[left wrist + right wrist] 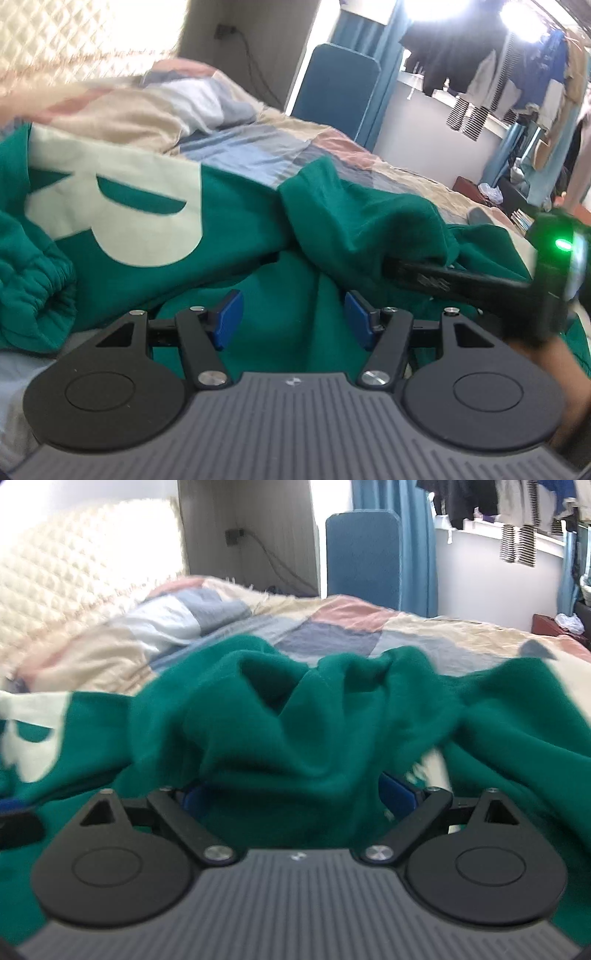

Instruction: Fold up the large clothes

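Observation:
A large green sweatshirt (258,206) with cream lettering (122,206) lies crumpled on the bed, its ribbed cuff (37,295) bunched at the left. My left gripper (293,319) is open just above a green fold, and its blue pads (229,317) hold nothing. From the right, a black finger (436,280) of the other gripper reaches under a raised fold. In the right wrist view the sweatshirt (295,731) heaps up in ridges. My right gripper (295,794) stands wide open, with cloth bulging between its jaws and partly hiding the pads (397,790).
A patchwork bedspread (351,624) covers the bed, with a quilted cream headboard (74,572) at the left. A blue padded panel (362,554) and a blue curtain (413,554) stand behind the bed. Clothes hang by the window (480,66). A hand (554,354) shows at the right edge.

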`<state>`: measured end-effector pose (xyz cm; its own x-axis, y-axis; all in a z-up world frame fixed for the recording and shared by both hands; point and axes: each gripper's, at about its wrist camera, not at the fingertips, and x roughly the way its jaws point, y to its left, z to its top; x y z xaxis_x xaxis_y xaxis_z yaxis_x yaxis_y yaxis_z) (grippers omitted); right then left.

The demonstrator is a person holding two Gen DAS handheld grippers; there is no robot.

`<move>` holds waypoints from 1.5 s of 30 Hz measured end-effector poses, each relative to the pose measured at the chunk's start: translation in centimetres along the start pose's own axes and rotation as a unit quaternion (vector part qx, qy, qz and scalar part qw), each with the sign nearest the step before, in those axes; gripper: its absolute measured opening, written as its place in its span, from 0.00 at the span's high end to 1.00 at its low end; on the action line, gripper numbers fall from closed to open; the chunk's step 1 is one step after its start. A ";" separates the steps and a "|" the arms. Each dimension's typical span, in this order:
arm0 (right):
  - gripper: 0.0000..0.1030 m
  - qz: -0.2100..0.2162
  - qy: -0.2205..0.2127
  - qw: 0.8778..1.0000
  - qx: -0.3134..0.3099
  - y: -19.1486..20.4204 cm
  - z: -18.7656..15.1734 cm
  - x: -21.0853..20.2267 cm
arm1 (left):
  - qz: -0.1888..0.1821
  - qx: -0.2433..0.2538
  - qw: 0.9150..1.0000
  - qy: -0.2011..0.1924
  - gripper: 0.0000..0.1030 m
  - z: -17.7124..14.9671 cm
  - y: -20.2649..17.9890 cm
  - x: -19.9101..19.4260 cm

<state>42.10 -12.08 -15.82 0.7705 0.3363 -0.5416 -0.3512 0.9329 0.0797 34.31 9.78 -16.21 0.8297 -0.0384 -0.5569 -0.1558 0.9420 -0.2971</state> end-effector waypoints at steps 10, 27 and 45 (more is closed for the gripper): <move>0.44 0.023 0.020 0.999 -0.036 1.6 5.4 10.7 | 0.000 -0.057 0.998 0.005 0.36 0.2 3.0 3.0; 0.67 -0.084 -0.065 0.994 0.016 -1.9 19.3 21.0 | 0.003 -0.059 0.998 -0.010 0.36 0.2 3.6 7.9; 0.18 -0.044 -0.075 0.996 0.007 -8.0 15.7 11.1 | 0.040 -0.028 0.998 -0.028 0.36 -0.3 1.8 6.5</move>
<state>61.81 -13.83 -9.33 0.8687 0.2686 -0.4161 -0.2734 0.9606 0.0492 39.31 11.11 -20.57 0.8423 0.0563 -0.5360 -0.2510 0.9210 -0.2978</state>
